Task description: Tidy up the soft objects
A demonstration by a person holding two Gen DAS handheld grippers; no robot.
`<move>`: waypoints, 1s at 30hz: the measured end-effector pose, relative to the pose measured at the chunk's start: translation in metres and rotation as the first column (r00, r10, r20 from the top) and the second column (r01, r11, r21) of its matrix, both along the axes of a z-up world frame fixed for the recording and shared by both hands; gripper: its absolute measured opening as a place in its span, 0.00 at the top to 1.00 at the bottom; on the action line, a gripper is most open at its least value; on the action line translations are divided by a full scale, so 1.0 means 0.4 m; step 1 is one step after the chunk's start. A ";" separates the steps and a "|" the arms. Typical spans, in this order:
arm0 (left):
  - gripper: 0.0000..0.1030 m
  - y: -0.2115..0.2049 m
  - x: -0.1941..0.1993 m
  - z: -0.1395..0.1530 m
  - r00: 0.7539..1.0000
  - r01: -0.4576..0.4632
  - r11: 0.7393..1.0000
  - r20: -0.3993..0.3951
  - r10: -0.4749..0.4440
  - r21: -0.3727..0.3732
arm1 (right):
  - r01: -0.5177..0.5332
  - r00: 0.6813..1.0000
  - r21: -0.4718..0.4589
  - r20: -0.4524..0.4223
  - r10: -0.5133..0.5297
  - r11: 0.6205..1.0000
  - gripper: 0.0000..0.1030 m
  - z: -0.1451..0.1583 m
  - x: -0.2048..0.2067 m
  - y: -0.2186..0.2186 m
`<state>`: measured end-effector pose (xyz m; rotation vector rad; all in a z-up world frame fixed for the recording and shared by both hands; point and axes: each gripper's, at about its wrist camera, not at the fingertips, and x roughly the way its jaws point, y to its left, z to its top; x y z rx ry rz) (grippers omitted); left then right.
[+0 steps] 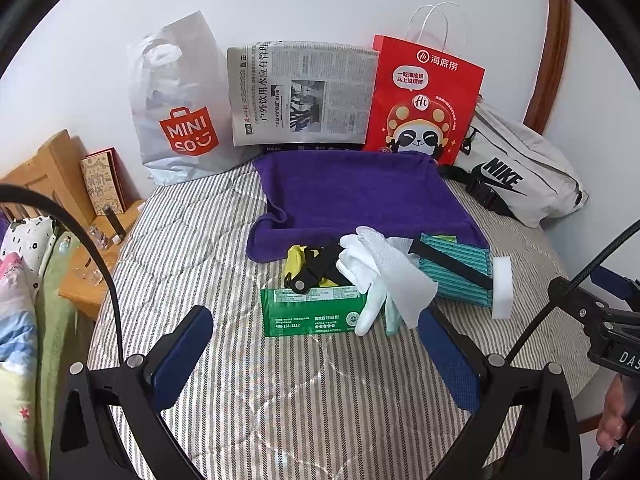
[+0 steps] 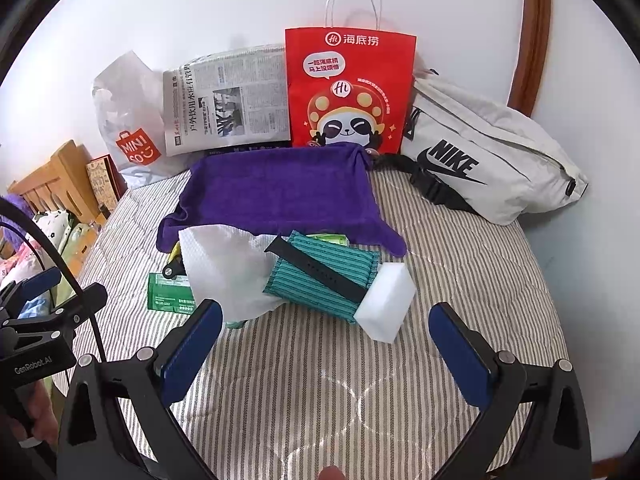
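Observation:
A small heap lies on the striped bed in front of a purple towel (image 1: 360,196) (image 2: 280,196). It holds a green tissue pack (image 1: 312,312) (image 2: 170,292), white gloves (image 1: 362,272), a white paper sheet (image 1: 400,276) (image 2: 228,264), a teal striped cloth (image 1: 460,276) (image 2: 324,280) with a black strap (image 1: 452,260) (image 2: 316,272) across it, a white sponge block (image 1: 502,288) (image 2: 386,304) and a yellow-and-black item (image 1: 308,264). My left gripper (image 1: 316,344) stands open just short of the tissue pack. My right gripper (image 2: 326,340) stands open just short of the sponge, nothing between its fingers.
Against the back wall stand a white Miniso bag (image 1: 176,104) (image 2: 128,120), a newspaper (image 1: 300,96) (image 2: 228,100), a red paper bag (image 1: 424,100) (image 2: 348,88) and a grey Nike pouch (image 1: 516,176) (image 2: 480,156). A wooden nightstand (image 1: 80,240) and bedding lie left of the bed.

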<state>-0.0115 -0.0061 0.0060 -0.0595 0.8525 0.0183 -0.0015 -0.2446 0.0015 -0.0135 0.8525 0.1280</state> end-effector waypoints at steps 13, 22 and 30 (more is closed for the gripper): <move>0.00 -0.007 0.006 -0.006 1.000 0.006 1.000 -0.009 -0.006 0.003 | 0.002 1.000 0.010 -0.001 -0.002 1.000 0.01 -0.001 -0.006 -0.001; 0.00 -0.011 -0.009 -0.012 1.000 0.004 1.000 -0.002 -0.004 0.004 | -0.004 1.000 0.002 -0.002 0.004 1.000 0.01 0.001 -0.005 0.003; 0.00 -0.010 -0.012 -0.006 1.000 0.000 1.000 -0.004 0.000 0.006 | -0.005 1.000 0.001 -0.001 0.005 1.000 0.01 0.002 -0.008 0.004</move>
